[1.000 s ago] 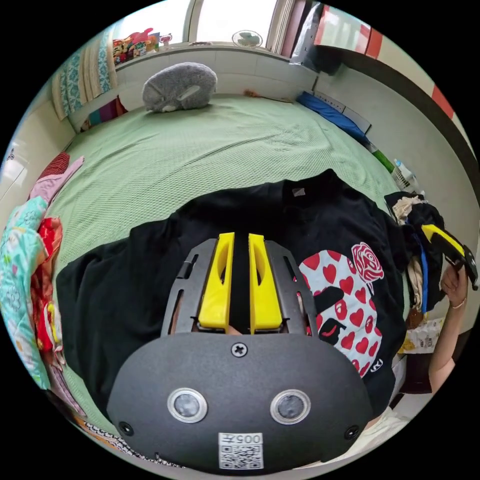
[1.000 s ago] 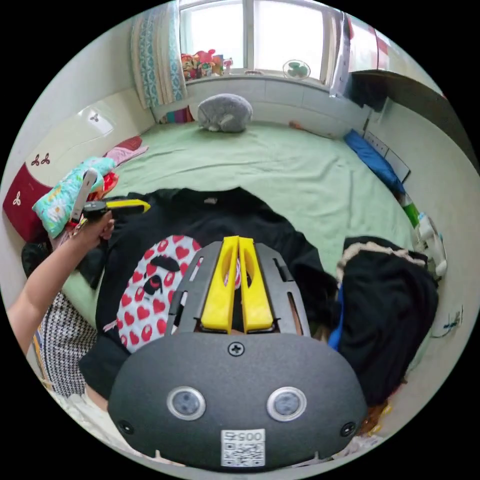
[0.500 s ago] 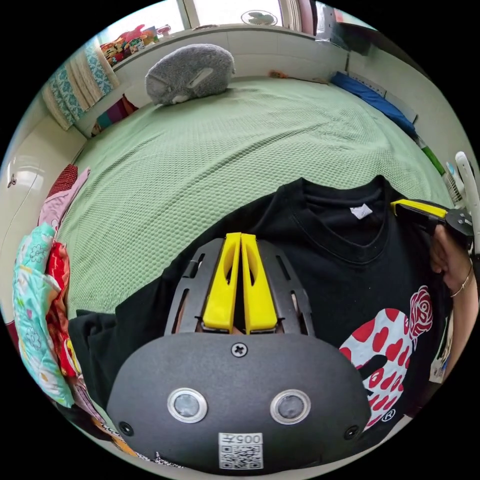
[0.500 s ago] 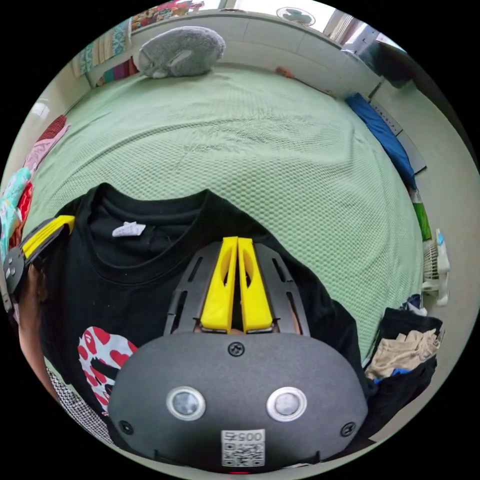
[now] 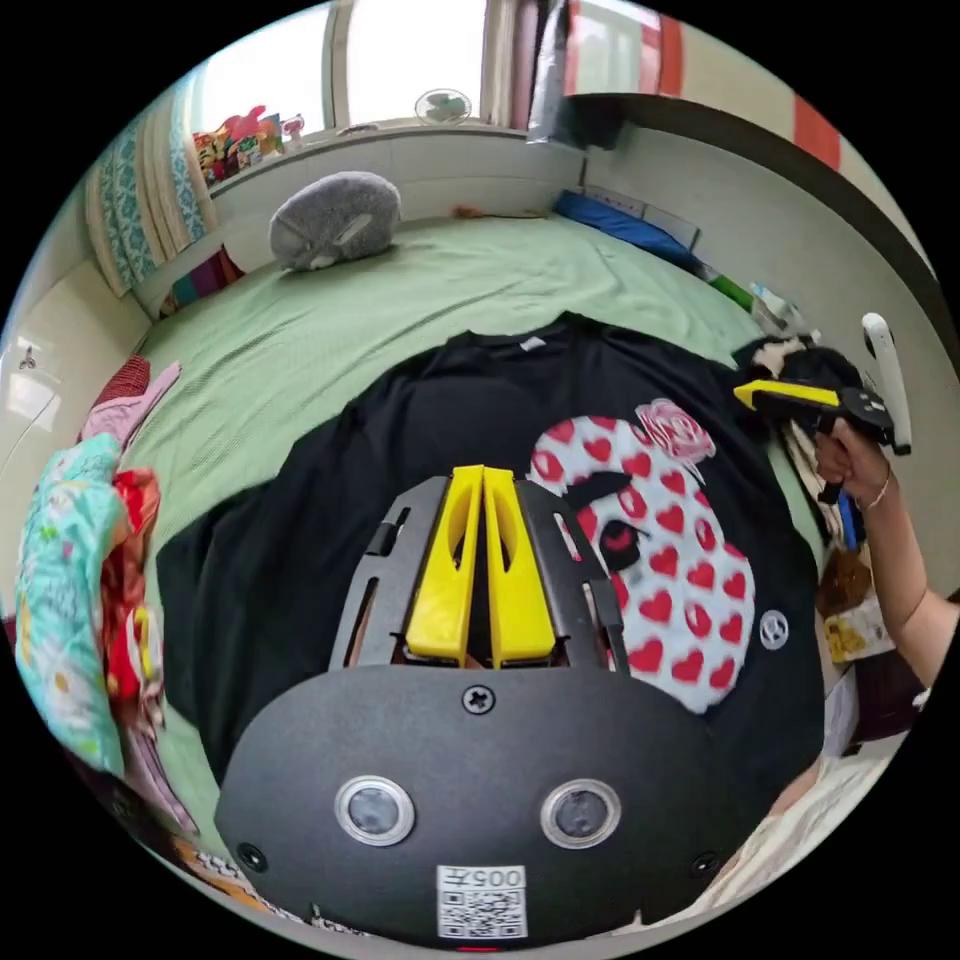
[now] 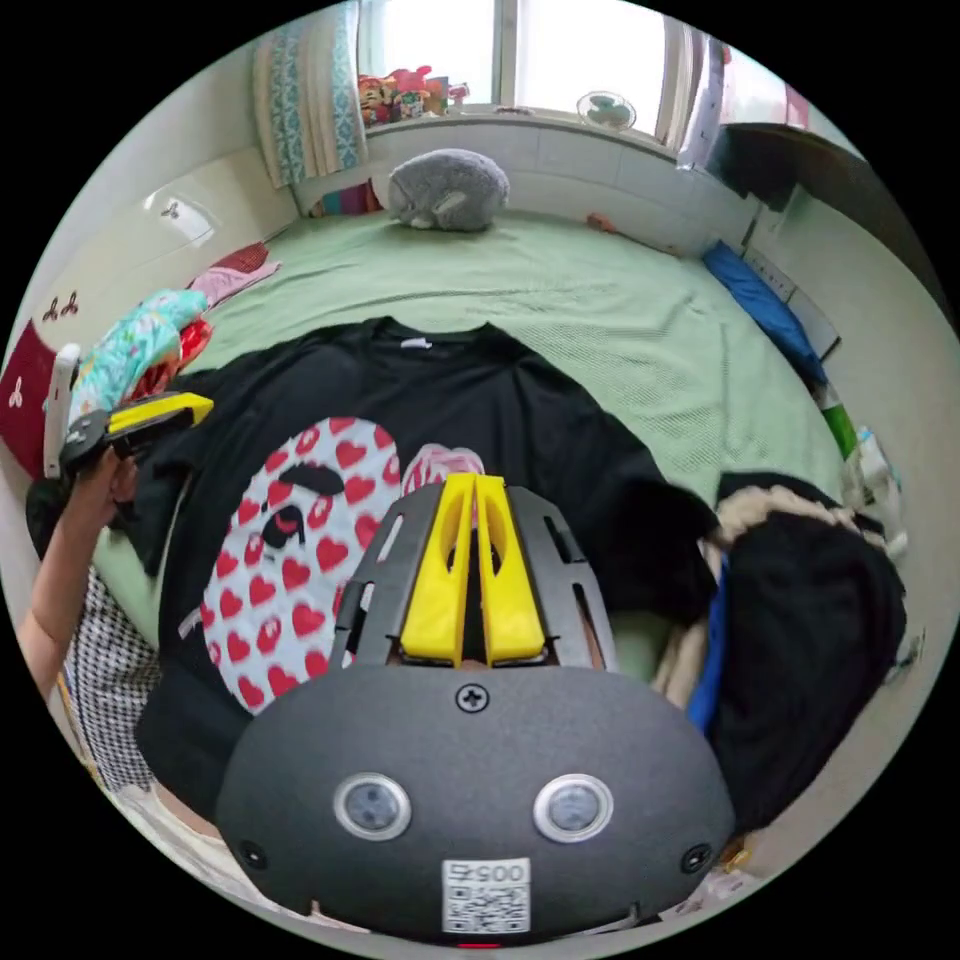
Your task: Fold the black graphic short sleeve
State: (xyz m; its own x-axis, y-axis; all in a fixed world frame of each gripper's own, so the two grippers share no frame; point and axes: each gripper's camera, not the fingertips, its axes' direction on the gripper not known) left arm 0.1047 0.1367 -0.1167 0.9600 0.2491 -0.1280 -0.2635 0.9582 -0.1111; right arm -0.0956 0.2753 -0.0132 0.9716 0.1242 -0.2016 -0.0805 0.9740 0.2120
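Black graphic short sleeve (image 5: pixel 420 440) spread flat on green bed (image 5: pixel 400 290), likely light, limp, best pinched at sleeve hems; both grippers' fingers (image 5: pixel 440 560) (image 6: pixel 445 560) closed, empty.

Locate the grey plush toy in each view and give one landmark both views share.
Left gripper view: the grey plush toy lies upper left, at the far end of the green bed, below the windowsill.
Right gripper view: the toy lies top centre, at the bed's far end, under the window.
Shared landmark: the black shirt's white neck tag, nearer than the toy, also seen in the right gripper view.
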